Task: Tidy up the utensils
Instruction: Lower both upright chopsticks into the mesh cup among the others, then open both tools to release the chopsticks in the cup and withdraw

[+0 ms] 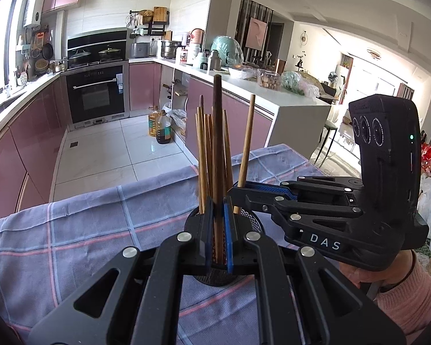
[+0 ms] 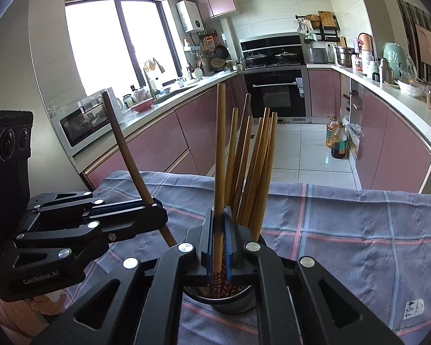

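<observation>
While each gripper's jaws pinch one chopstick, left gripper (image 1: 217,230) dark chopstick (image 1: 217,132), right gripper (image 2: 219,238) light chopstick (image 2: 220,143), both hang over the mesh holder (image 1: 251,224); next, lower, then release.

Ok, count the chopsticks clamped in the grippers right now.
2. A dark chopstick is clamped in the left gripper; a lighter chopstick is clamped in the right gripper. Both stand at the mesh holder, where the other chopsticks sit loose.

A holder (image 1: 251,224) stands on the cloth (image 1: 86,230) covering the surface, with chopsticks (image 1: 205,158) upright in it. The left claw (image 1: 219,235) is before it, the right claw (image 1: 235,194) at its right, each gripping one chopstick over the holder.
</observation>
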A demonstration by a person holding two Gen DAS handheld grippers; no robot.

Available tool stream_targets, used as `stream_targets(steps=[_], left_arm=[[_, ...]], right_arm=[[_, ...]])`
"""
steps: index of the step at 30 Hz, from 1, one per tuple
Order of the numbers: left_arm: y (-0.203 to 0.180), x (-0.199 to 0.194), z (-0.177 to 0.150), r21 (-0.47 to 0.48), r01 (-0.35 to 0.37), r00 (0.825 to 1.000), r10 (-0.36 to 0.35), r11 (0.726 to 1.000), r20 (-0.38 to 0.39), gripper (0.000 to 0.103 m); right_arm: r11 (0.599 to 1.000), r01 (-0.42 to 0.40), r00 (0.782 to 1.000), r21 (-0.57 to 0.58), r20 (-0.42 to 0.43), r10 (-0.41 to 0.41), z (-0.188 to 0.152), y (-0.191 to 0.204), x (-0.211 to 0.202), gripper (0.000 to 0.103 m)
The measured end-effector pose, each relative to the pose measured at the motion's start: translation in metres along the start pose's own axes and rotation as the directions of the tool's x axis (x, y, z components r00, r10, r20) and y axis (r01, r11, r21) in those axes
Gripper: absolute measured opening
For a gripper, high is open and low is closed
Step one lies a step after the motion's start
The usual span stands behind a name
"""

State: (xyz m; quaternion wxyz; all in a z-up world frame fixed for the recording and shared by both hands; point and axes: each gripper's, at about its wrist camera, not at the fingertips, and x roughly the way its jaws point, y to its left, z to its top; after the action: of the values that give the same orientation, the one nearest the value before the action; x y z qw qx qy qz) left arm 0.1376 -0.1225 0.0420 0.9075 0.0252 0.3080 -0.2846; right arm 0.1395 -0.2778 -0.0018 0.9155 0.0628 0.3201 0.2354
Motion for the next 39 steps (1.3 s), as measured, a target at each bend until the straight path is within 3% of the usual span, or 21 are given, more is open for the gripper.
stream_targets(steps=[9, 12, 14, 18, 22, 25, 27, 29, 30, 35, 39], left_arm=[[0.007, 0.016, 0.001, -0.027, 0.007, 1.000, -0.007, 1.000, -0.019, 0.008], [0.011, 0.018, -0.005, -0.036, 0.011, 1.000, -0.011, 0.999, -0.026, 0.009], [0.013, 0.017, -0.010, -0.042, 0.014, 1.000, -0.015, 0.999, -0.024, 0.010], [0.018, 0.009, -0.022, -0.058, 0.014, 1.000, -0.014, 0.998, -0.003, 0.014], [0.023, -0.010, -0.036, -0.085, -0.005, 0.999, 0.009, 0.996, 0.053, 0.029], [0.028, -0.028, -0.047, -0.114, -0.051, 0.993, 0.063, 0.992, 0.105, 0.047], [0.031, -0.038, -0.056, -0.129, -0.091, 0.985, 0.108, 0.987, 0.133, 0.056], [0.034, -0.049, -0.064, -0.144, -0.138, 0.974, 0.160, 0.980, 0.159, 0.075], [0.037, -0.056, -0.068, -0.153, -0.156, 0.968, 0.181, 0.976, 0.173, 0.079], [0.037, -0.082, -0.083, -0.171, -0.255, 0.926, 0.291, 0.952, 0.241, 0.097], [0.033, -0.100, -0.090, -0.185, -0.314, 0.890, 0.357, 0.931, 0.283, 0.097]], right_arm=[[0.999, 0.008, 1.000, 0.031, 0.005, -0.008, 0.001, -0.004, 0.000, 0.009], [0.999, 0.010, 1.000, 0.044, 0.012, -0.010, -0.003, -0.005, -0.004, 0.023], [0.999, 0.003, 1.000, 0.049, 0.013, -0.003, -0.006, -0.005, -0.006, 0.023], [0.999, -0.004, 1.000, 0.047, 0.022, 0.003, -0.014, -0.003, -0.014, 0.036], [1.000, 0.004, 0.999, 0.027, 0.045, -0.005, -0.022, 0.004, -0.023, 0.050], [1.000, 0.019, 0.998, 0.015, 0.068, -0.020, -0.026, 0.010, -0.031, 0.062], [0.999, 0.031, 0.996, 0.011, 0.087, -0.031, -0.030, 0.014, -0.036, 0.077], [0.999, 0.045, 0.993, 0.005, 0.107, -0.045, -0.033, 0.016, -0.041, 0.087], [0.998, 0.060, 0.991, 0.000, 0.117, -0.060, -0.036, 0.018, -0.043, 0.093], [0.993, 0.118, 0.980, -0.010, 0.161, -0.115, -0.048, 0.025, -0.051, 0.096], [0.985, 0.173, 0.966, -0.019, 0.199, -0.166, -0.056, 0.032, -0.056, 0.096]])
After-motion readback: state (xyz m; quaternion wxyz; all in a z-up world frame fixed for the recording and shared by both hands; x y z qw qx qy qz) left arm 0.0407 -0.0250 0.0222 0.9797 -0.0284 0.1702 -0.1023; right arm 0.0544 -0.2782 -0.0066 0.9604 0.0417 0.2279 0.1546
